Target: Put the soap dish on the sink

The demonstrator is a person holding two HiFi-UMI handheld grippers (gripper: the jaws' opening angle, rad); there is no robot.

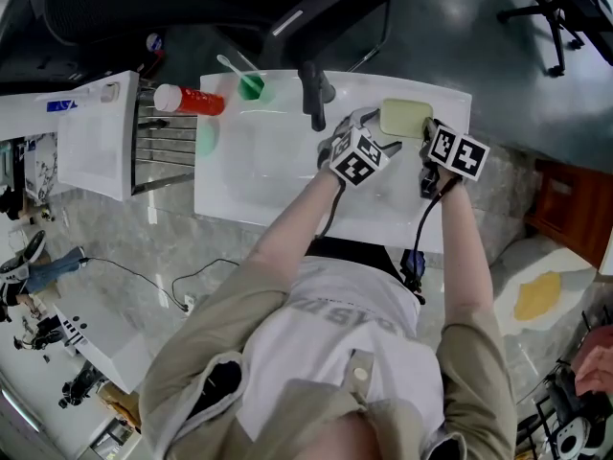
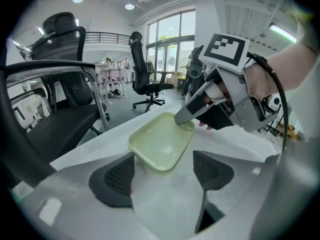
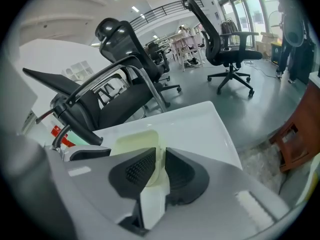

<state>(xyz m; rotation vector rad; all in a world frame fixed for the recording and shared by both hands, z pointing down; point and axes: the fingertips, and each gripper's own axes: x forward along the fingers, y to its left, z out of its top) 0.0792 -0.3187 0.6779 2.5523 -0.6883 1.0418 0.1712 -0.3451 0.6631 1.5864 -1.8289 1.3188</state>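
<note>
One soap dish (image 1: 405, 118), pale green and shallow, sits on the sink's (image 1: 287, 209) far rim, close to the far right corner and just right of the single black faucet (image 1: 314, 94). Whether its full weight is down on the rim I cannot tell.

The right hand-held gripper (image 3: 159, 169) is clenched on the dish's right edge, with the thin rim pinched between its two pads. The left hand-held gripper (image 2: 162, 171) is released, its jaws spread over bare white sink. The dish lies just ahead of them and touches neither pad.

A strip of bare rim runs from the dish to the right edge. The basin spreads open toward the near edge and the left, under the left hand-held gripper.

At the far left corner stand one green cup (image 1: 251, 86) holding one toothbrush and one red-and-white bottle (image 1: 190, 100) lying on its side, both well apart from the dish. Beyond the far edge is one black office chair (image 1: 239, 12).
</note>
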